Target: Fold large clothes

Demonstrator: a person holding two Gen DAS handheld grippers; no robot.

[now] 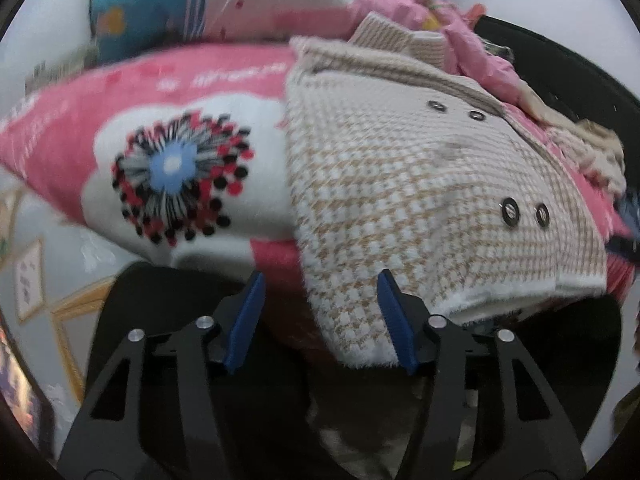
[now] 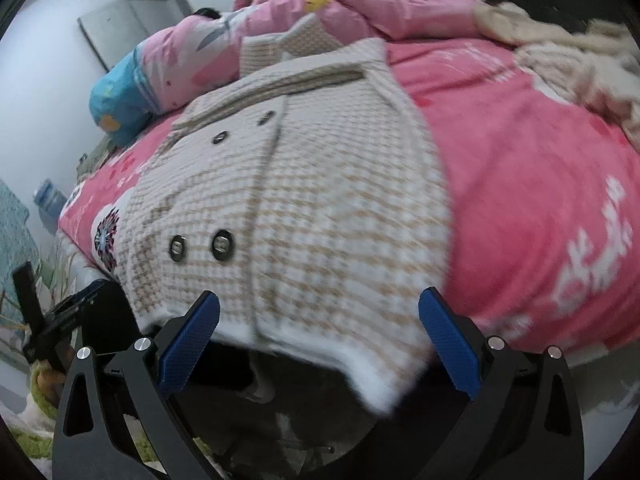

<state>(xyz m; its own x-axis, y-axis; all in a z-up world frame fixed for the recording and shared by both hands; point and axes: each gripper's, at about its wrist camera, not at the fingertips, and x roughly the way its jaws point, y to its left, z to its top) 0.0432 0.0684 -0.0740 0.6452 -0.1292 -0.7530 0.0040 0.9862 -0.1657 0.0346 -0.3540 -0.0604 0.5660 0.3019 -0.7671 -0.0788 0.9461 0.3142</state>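
With the houndstooth coat spread across the pink bed and its hem overhanging the near edge, bring both grippers, left gripper and right gripper, fingers apart with hem between them, evenly onto that hem before clamping.

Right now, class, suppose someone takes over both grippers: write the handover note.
Left gripper: jaws part-open around the near hem corner of the beige-and-white houndstooth knit coat, not clearly pressing.
Right gripper: open, astride the hem, holding nothing.
The coat lies front up, metal buttons showing, on the pink flowered blanket; a pink quilt is bunched behind it.
Done: coat laid out. Left: every fold.
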